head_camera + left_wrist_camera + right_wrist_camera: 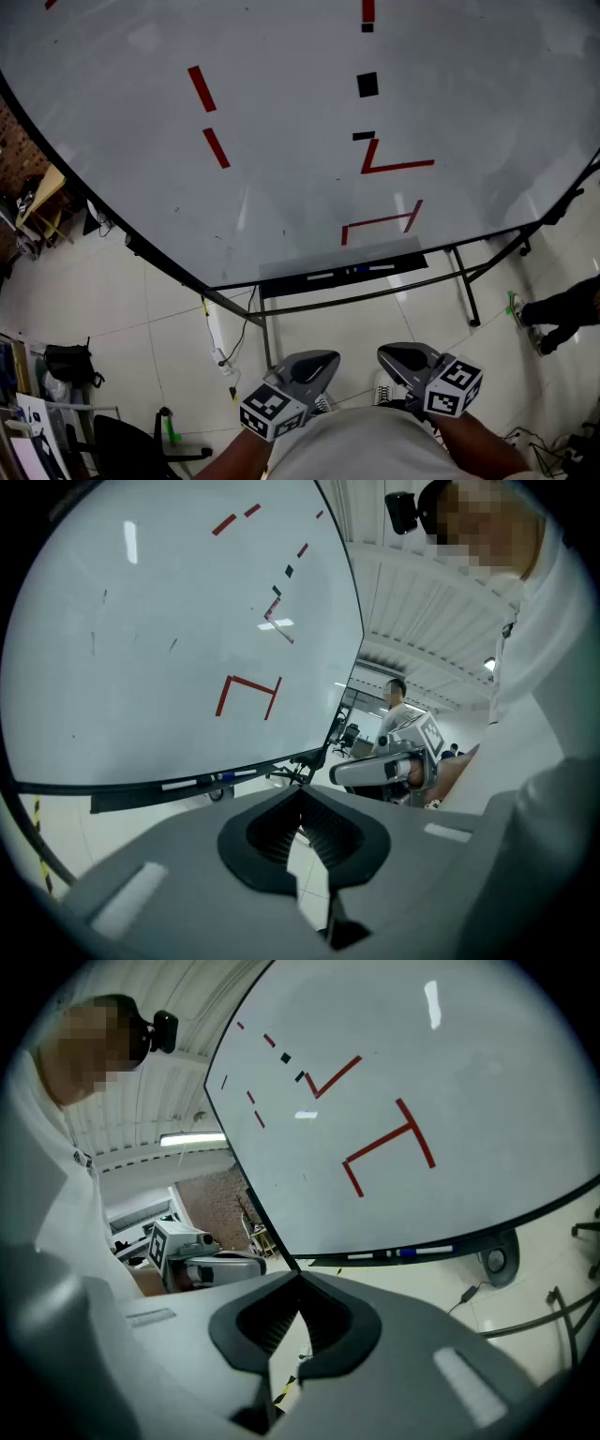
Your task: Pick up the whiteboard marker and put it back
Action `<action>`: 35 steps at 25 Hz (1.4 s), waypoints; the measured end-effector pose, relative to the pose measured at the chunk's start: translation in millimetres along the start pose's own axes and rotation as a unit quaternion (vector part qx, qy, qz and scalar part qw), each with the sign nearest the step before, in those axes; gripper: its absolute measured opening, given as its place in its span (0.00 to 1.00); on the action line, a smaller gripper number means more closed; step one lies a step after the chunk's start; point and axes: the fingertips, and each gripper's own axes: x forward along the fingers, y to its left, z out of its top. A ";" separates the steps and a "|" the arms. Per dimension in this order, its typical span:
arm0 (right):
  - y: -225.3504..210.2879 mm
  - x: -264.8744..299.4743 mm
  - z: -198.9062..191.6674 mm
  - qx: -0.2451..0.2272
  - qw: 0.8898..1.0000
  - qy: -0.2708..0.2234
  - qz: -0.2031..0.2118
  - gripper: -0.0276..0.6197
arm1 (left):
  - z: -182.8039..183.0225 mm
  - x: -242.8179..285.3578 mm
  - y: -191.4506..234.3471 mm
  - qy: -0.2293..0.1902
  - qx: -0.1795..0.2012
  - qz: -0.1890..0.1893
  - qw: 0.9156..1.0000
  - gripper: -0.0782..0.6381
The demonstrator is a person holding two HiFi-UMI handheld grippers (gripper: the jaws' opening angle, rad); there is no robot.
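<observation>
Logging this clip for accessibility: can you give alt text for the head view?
A whiteboard bearing red and black marks fills the view, with markers lying in its tray. Below, the left gripper and right gripper are held low, both shut and empty.

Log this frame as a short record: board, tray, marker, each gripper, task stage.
whiteboard: red and black marks on it
tray: runs along the board's lower edge
whiteboard marker: lies in the tray, untouched; the number of pens is unclear
left gripper: jaws together, empty, held low near the person's body
right gripper: jaws together, empty, beside the left one
stage: pick-up not yet begun
</observation>
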 end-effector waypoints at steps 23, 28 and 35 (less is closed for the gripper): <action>-37.8 36.2 19.0 -0.012 1.000 0.021 -0.004 0.05 | 7.5 21.5 52.8 0.001 -0.015 -0.002 1.000 0.13; -75.0 43.8 42.5 -0.037 0.998 0.047 0.036 0.05 | 27.3 51.4 70.8 -0.014 -0.031 0.047 0.998 0.13; -104.7 44.0 70.2 -0.083 0.991 0.056 0.087 0.05 | 50.0 84.5 78.9 -0.020 -0.028 0.102 0.994 0.13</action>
